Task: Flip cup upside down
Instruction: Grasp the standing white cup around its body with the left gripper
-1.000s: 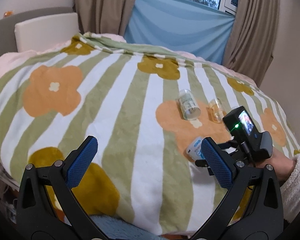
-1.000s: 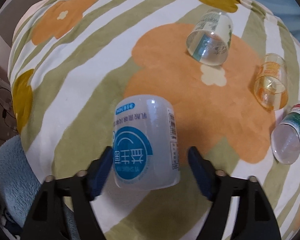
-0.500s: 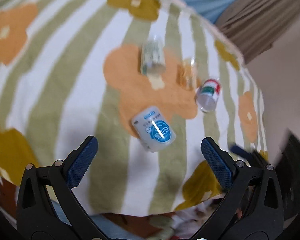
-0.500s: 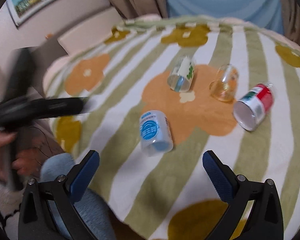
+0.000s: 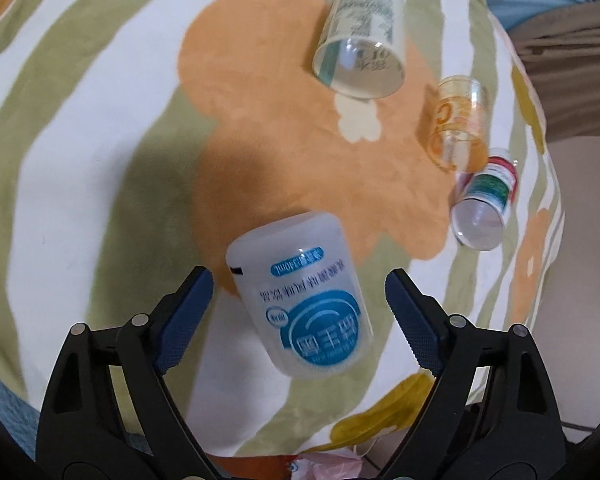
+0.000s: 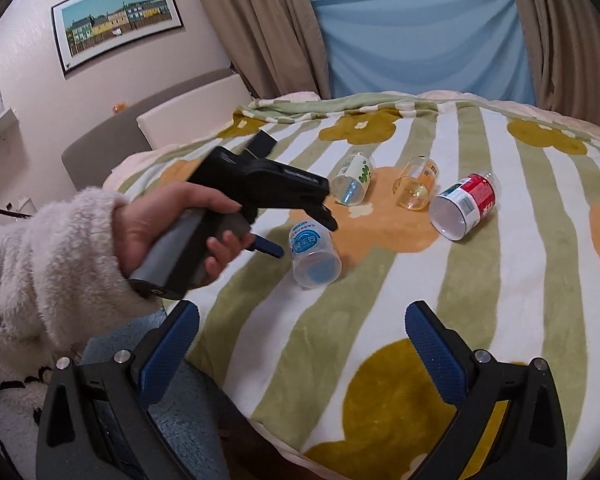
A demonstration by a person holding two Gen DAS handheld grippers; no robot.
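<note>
A frosted white cup with a blue label (image 5: 306,300) lies on its side on the flowered blanket (image 5: 100,128). My left gripper (image 5: 299,316) is open, with one finger on each side of the cup and small gaps to it. In the right wrist view the same cup (image 6: 314,256) lies mid-bed, its mouth toward the camera, with the left gripper (image 6: 300,232) over it. My right gripper (image 6: 302,354) is open and empty, held back near the bed's front edge.
Three other cups lie on their sides further back: a clear green-printed one (image 5: 360,48), an orange-tinted one (image 5: 458,128) and a red-and-green labelled one (image 5: 484,204). The bed's edge (image 5: 380,436) drops off just below the left gripper. Curtains (image 6: 260,28) hang behind.
My left gripper has swung down and moved in around the blue-label cup. My right gripper has let the cup go and drawn back toward the bed's front edge.
</note>
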